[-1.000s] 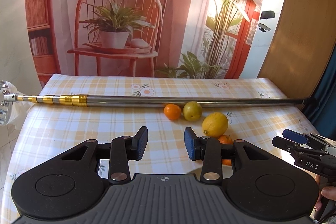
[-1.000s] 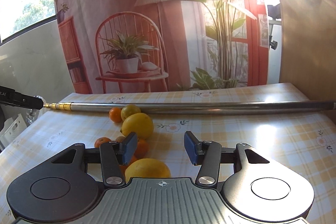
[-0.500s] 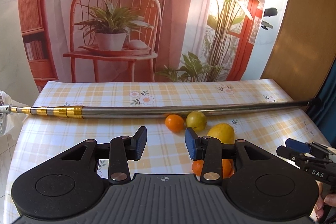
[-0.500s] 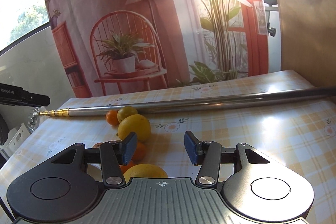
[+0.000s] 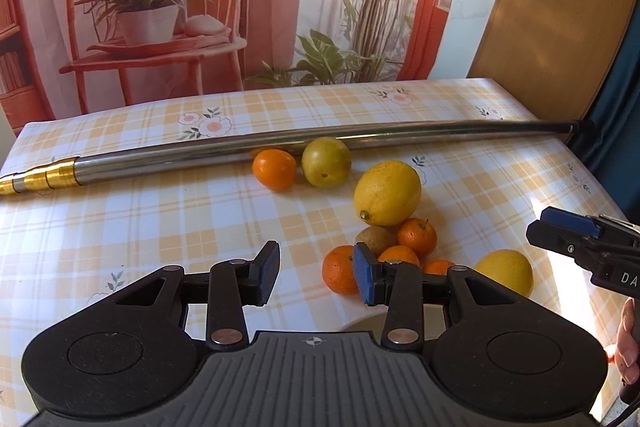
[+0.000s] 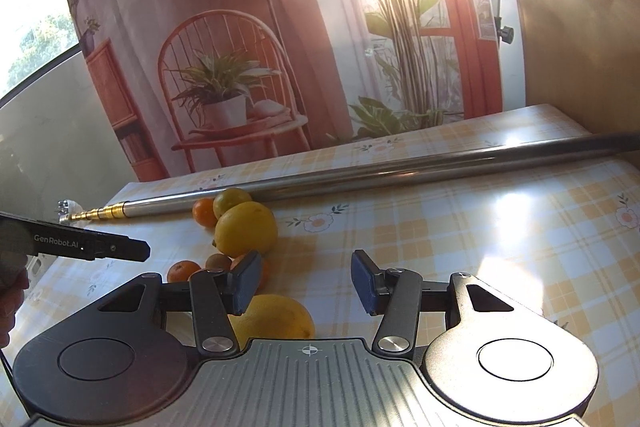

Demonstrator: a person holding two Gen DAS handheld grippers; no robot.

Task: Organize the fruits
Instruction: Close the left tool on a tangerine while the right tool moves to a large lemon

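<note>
Left wrist: spread left tongs [image 5: 316,273] beside tangerine [image 5: 339,270].

The black two-finger left gripper [image 5: 316,275] hangs with its blue-padded jaws spread apart, nothing between them. The matching black right gripper [image 6: 304,287] is likewise spread wide, unloaded. A hand [image 5: 628,347] shows behind the right one
</note>
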